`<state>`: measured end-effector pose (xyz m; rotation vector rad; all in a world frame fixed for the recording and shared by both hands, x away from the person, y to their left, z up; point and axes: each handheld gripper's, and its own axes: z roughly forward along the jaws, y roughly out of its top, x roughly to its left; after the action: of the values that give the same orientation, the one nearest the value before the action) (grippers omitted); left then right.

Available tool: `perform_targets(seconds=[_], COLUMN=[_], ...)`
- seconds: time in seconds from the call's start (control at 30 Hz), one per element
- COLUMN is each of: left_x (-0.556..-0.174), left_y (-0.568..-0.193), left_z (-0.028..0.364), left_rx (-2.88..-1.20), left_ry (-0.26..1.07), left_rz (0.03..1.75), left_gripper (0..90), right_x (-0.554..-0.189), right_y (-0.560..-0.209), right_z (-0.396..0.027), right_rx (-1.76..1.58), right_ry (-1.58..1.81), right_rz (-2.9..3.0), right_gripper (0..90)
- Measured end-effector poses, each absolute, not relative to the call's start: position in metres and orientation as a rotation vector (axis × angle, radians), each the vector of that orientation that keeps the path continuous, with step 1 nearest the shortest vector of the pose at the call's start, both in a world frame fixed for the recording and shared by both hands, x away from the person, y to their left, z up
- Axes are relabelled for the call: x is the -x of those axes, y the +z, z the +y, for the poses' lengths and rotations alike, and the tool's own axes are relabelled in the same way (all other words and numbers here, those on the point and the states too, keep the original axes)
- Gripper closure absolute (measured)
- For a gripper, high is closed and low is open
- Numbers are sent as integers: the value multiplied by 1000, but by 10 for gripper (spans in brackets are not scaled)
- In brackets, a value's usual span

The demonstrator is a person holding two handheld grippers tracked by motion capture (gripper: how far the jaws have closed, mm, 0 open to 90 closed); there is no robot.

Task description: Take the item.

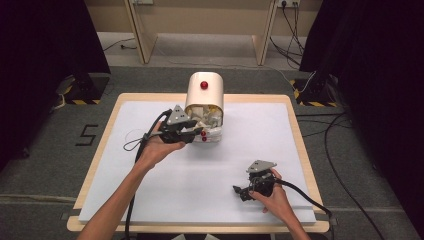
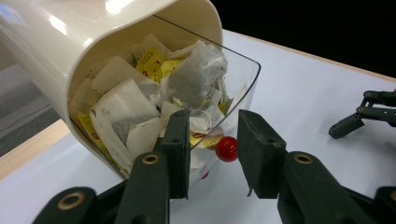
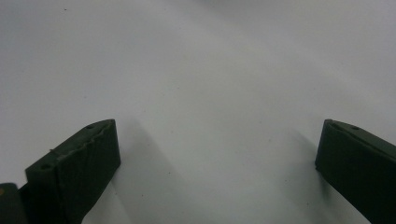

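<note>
Container: a cream tea-bag dispenser is seen at the far middle of the white table, its clear front flap swung open.
Contents: paper tea bags with yellow tags are packed inside, reaching the opening.
Knob: a small red knob on the flap is framed between the left jaws.
Left gripper: held at the dispenser mouth, jaws partly open – nothing is gripped; one jaw lies against the flap's edge.
Right gripper: rested low near the table's front right, well apart from the dispenser, jaws spread wide and empty.
Step in hand: judged to be the reach into the opening.
Next move: a bag is probably to be pinched – a slight advance and a gentle closure on one bag alone would be required.
</note>
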<state>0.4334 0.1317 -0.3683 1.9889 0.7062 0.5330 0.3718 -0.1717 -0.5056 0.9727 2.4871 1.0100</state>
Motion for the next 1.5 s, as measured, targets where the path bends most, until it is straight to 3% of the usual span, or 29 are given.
perform_targets(seconds=[1.5], left_x=[-415], left_y=[-373], left_z=[134], left_rx=[-2004], left_ry=[514], left_rz=[669], left_gripper=[634], right_x=[-372], right_y=[-506], right_z=[-172], right_rx=[-974], right_ry=[1008], right_rz=[2488], right_gripper=[5])
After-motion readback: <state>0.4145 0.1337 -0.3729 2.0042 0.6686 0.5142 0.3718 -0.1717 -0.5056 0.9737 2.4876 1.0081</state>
